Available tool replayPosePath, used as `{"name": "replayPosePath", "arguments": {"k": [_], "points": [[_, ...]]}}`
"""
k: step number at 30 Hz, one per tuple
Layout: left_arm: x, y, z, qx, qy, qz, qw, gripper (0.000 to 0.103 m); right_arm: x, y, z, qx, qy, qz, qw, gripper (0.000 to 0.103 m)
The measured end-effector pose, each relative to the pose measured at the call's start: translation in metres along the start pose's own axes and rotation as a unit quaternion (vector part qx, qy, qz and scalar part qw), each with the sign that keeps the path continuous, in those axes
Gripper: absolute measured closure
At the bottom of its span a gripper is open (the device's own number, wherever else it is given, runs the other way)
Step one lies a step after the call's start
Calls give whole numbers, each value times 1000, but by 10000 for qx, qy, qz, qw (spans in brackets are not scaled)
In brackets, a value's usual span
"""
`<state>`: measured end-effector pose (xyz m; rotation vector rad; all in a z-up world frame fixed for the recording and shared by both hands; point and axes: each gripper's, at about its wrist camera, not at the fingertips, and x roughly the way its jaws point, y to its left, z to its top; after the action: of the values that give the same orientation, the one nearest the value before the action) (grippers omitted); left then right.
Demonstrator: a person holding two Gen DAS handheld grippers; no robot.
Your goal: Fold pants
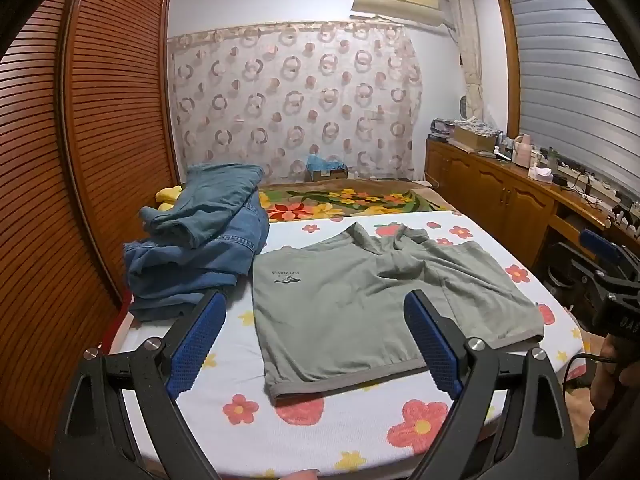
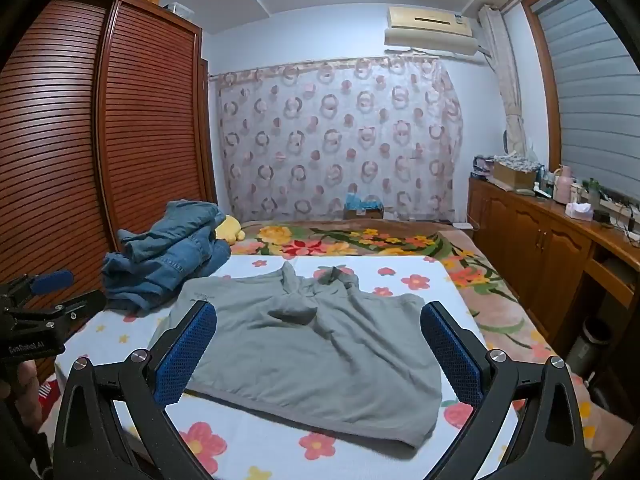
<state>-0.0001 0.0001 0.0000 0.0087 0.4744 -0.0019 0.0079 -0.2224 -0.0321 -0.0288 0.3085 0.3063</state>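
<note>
the step in hand looks like the very start: one grey-green pair of shorts [image 1: 372, 300] lies spread flat on the flowered sheet [image 1: 420, 432], waistband at the near edge, the legs toward the far side, with some wrinkles at the crotch. the left gripper [image 1: 316, 344] hovers over the near left part of it, jaws fully apart and holding nothing. the right gripper [image 2: 320, 352] hovers over the near right part, also wide open and empty. i think the next move needs both to come down and pinch one side edge, to bring it over the other. i count two grippers, one pair of shorts, and one pile of jeans [image 1: 192, 248] at the far left, how many inside i cannot tell
</note>
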Motion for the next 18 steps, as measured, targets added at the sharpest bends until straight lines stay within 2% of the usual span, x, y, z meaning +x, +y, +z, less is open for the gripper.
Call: {"name": "replayPosePath", "arguments": {"k": [18], "points": [[0,0,0,55,-26,23,10000,12,0,0,-1,52,-19,17,10000,1]]}}
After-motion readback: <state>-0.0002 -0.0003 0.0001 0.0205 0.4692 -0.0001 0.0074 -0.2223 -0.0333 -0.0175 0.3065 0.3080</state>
